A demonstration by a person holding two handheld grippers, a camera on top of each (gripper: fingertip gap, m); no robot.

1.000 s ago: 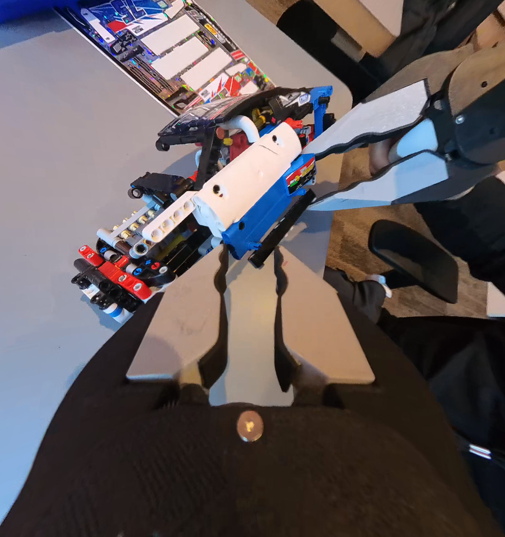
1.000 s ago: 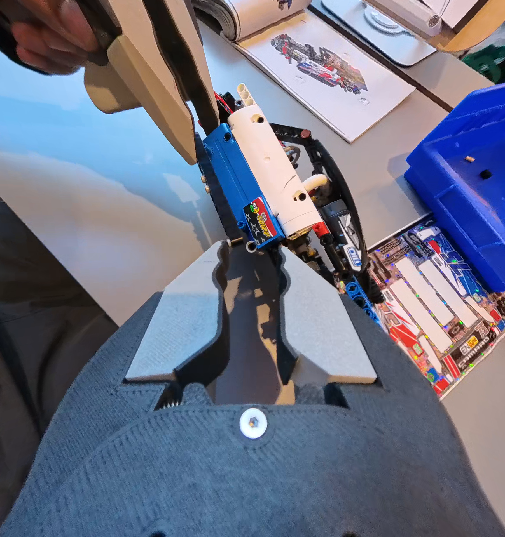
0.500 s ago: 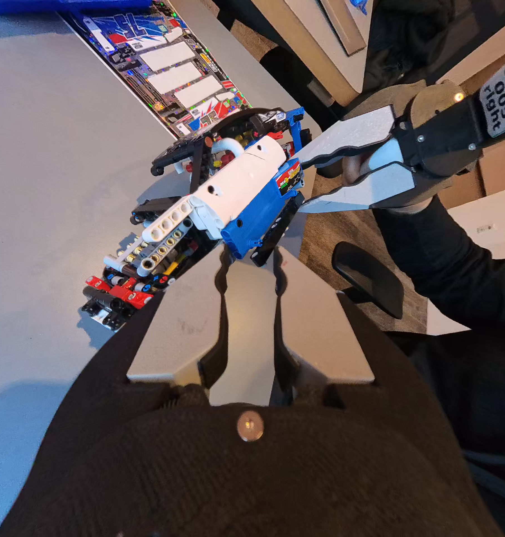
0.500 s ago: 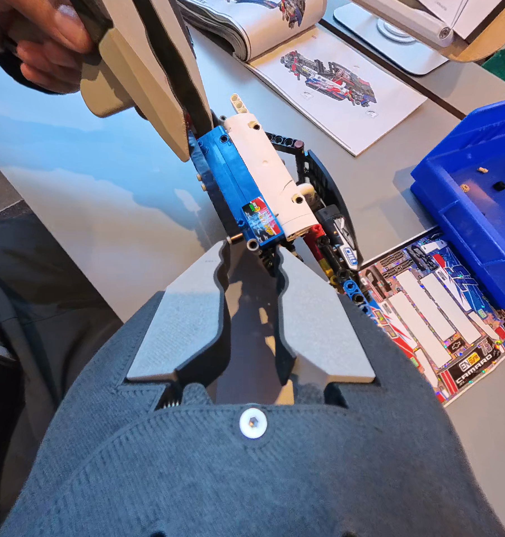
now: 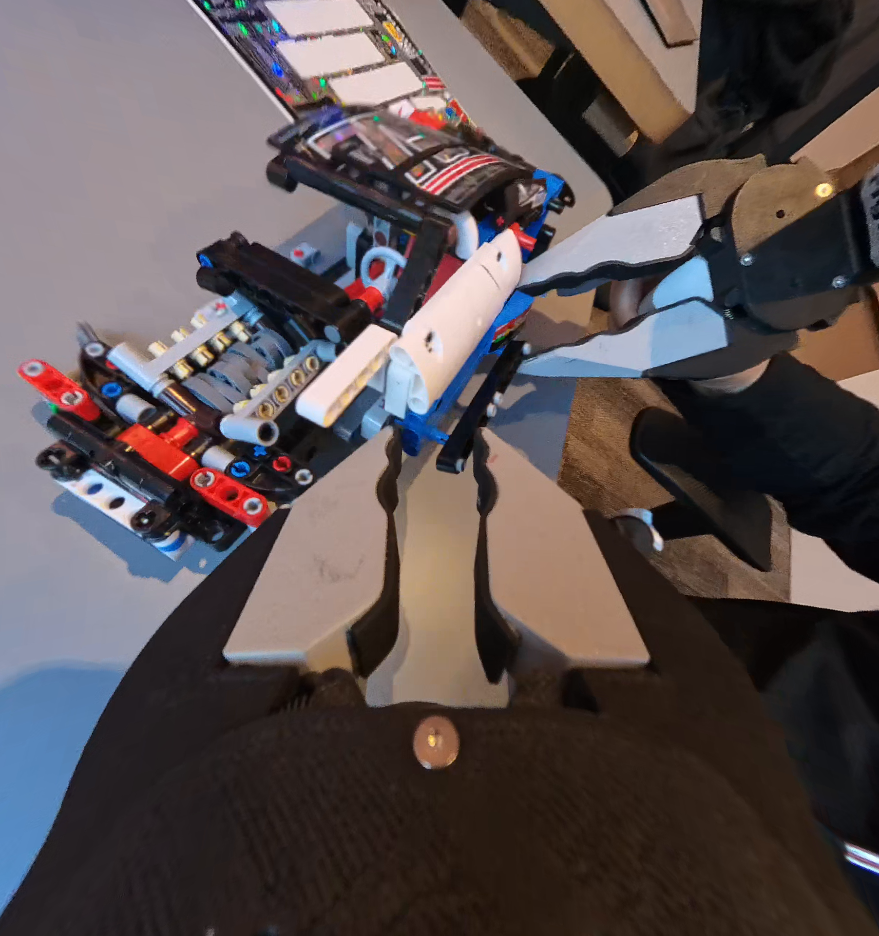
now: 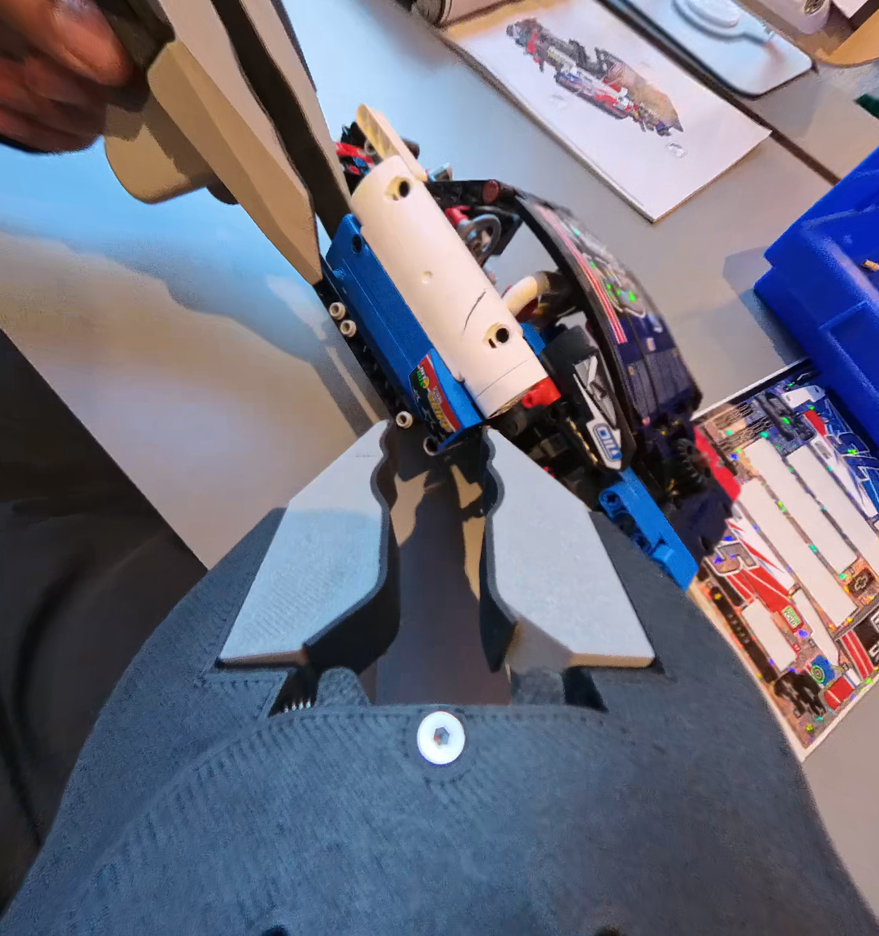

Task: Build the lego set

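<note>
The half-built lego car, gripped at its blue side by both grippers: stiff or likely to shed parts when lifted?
The lego car probably lifts as one fairly stiff piece, since its beams are pinned together. Loose ends like the white beam and red links stick out and may pop off. Both the left gripper and right gripper pinch one side only, so it may tilt.

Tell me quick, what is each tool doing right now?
Left tool: shut on the lego car, gripping its blue side.
Right tool: shut on the same car's other end.

A grey worktop [image 6: 184, 415] carried the part-built lego car [image 5: 285, 354], a glittery sticker sheet [image 6: 802, 547], an open instruction booklet [image 6: 630, 126] and a blue bin [image 6: 852, 283] beside the sheet.
</note>
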